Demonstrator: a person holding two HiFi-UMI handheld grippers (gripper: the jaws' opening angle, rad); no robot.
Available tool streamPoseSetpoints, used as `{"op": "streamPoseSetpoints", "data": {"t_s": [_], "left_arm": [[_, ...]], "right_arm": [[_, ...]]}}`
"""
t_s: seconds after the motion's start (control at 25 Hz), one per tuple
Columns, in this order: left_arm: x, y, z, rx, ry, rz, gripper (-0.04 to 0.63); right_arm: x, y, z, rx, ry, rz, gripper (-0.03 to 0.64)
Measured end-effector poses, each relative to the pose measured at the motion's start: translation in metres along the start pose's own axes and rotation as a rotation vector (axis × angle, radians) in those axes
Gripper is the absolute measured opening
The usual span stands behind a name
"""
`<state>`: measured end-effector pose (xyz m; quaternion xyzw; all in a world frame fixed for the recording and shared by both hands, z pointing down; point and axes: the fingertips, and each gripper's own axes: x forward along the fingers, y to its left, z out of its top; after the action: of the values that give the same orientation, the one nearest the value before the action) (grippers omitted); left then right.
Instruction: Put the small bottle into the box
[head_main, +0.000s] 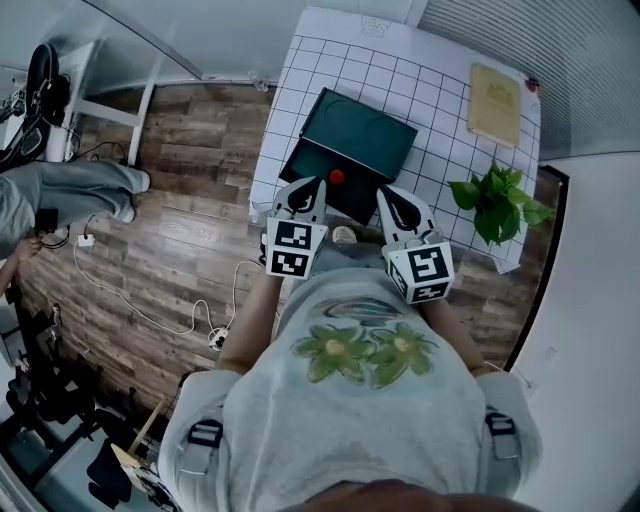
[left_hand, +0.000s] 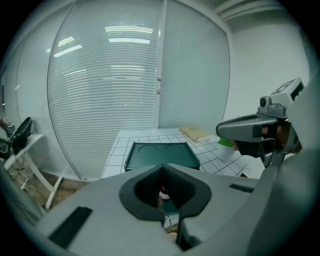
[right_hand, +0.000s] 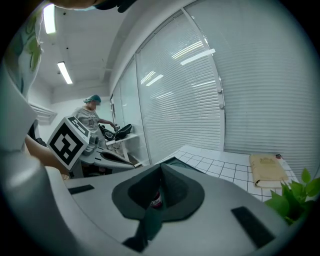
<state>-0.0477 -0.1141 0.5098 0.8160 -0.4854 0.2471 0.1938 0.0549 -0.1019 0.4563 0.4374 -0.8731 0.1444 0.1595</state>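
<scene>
A dark green box lies on the white grid table, also seen in the left gripper view. The small bottle, red-capped, stands at the box's near side; whether it is inside I cannot tell. It shows through the jaw hollows. My left gripper hovers just left of the bottle, jaws together, holding nothing. My right gripper hovers to the bottle's right, jaws also together and empty. Each gripper shows in the other's view: the right gripper, the left gripper.
A potted green plant stands at the table's right near corner. A tan pad lies at the far right. A small round object sits at the near edge. A person stands at the left, with cables on the wooden floor.
</scene>
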Motion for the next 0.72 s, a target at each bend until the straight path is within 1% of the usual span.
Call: {"op": "streamPoseSetpoints", "data": {"t_s": [0.2, 0.44, 0.72], "left_arm": [[-0.014, -0.017, 0.003, -0.020, -0.028, -0.053, 0.008], [-0.028, -0.036, 0.006, 0.007, -0.050, -0.090, 0.008], [-0.054, -0.050, 0.005, 0.032, -0.081, -0.115, 0.008]], "right_arm": [[-0.004, 0.012, 0.001, -0.009, -0.003, 0.016, 0.008], [-0.017, 0.028, -0.004, -0.041, 0.020, 0.019, 0.006], [-0.036, 0.050, -0.011, -0.034, 0.020, 0.005, 0.006]]}}
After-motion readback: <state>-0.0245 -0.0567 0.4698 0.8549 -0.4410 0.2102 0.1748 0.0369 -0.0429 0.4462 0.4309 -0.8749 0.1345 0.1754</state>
